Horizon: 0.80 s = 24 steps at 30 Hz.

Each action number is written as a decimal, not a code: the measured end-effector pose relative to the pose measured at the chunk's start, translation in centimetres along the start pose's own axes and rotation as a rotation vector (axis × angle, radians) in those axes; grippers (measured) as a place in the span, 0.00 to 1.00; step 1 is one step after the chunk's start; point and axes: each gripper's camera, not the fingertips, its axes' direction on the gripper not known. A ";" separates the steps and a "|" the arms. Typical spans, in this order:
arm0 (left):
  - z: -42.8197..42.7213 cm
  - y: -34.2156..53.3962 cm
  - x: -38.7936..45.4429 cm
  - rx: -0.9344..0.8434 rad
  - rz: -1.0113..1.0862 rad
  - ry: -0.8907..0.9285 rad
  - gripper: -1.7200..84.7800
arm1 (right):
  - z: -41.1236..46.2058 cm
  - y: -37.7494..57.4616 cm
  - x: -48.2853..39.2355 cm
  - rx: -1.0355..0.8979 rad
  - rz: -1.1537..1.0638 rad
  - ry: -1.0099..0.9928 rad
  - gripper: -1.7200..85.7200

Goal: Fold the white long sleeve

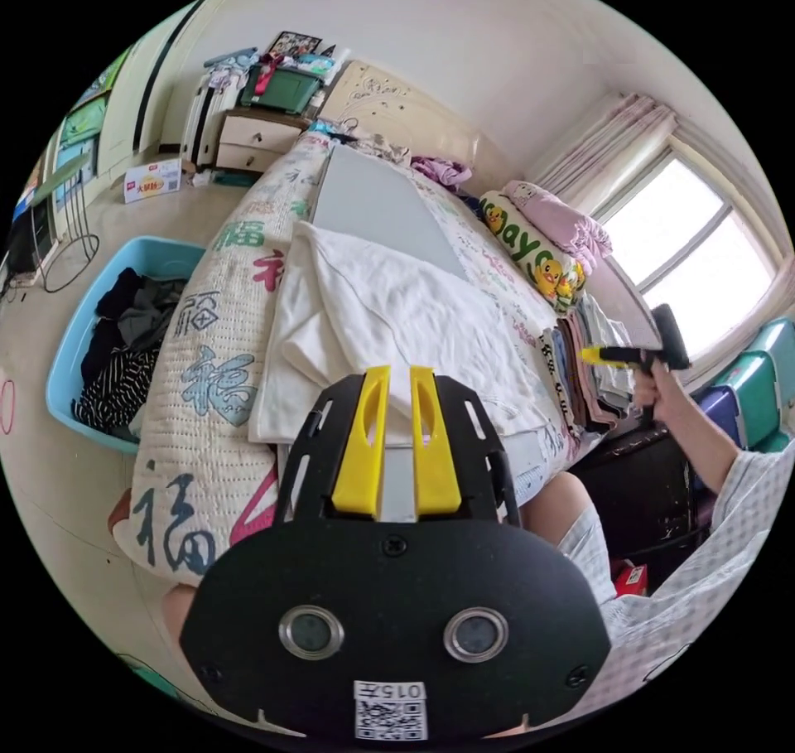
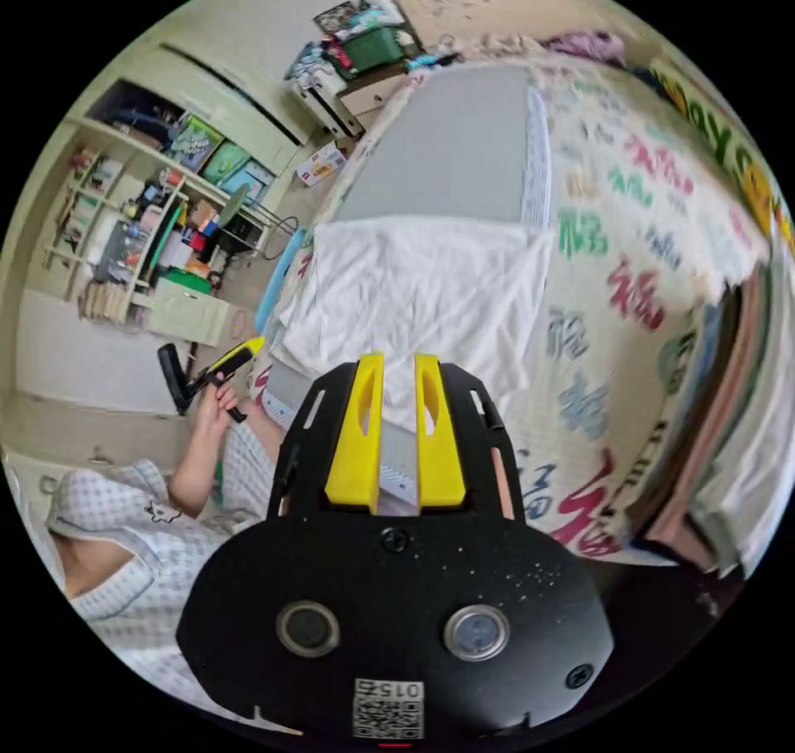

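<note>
The white long sleeve [image 1: 397, 314] lies folded into a rough rectangle on a grey board [image 1: 373, 198] on top of the bed; in the right gripper view it is the white rectangle [image 2: 422, 289] just past the jaws. My left gripper [image 1: 399, 369] hangs above the garment's near edge, jaws close together with nothing between them. My right gripper [image 2: 399, 357] hovers the same way, empty. A person's hand holds the right gripper [image 1: 592, 355] out to the side over the clothes stack. The left gripper [image 2: 252, 345] is held off the bed's edge.
A blue basket [image 1: 70, 347] of dark clothes stands on the floor beside the bed. A stack of folded clothes [image 2: 720, 422] sits on the bed by a duck-print pillow [image 1: 530, 248]. A nightstand [image 1: 248, 140] and shelves [image 2: 132, 231] line the walls.
</note>
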 end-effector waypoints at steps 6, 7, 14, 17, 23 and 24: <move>-7.8 5.6 3.1 0.077 0.035 0.024 0.06 | -18.1 -8.2 -13.9 0.178 -0.129 0.042 0.13; -8.7 6.3 3.4 0.086 0.039 0.022 0.06 | -21.8 -7.7 -18.2 0.247 -0.188 0.075 0.15; -17.5 13.8 3.6 0.186 0.034 0.000 0.04 | -36.3 4.8 -38.8 0.615 -0.478 0.203 0.15; -20.6 16.0 3.6 0.250 0.028 0.013 0.03 | -38.3 10.2 -41.5 0.726 -0.484 0.209 0.13; -24.4 17.8 4.2 0.321 0.050 0.059 0.03 | -34.7 16.4 -41.1 0.719 -0.532 0.196 0.13; -24.8 17.8 4.4 0.337 0.072 0.070 0.03 | -34.0 16.6 -40.7 0.714 -0.533 0.179 0.13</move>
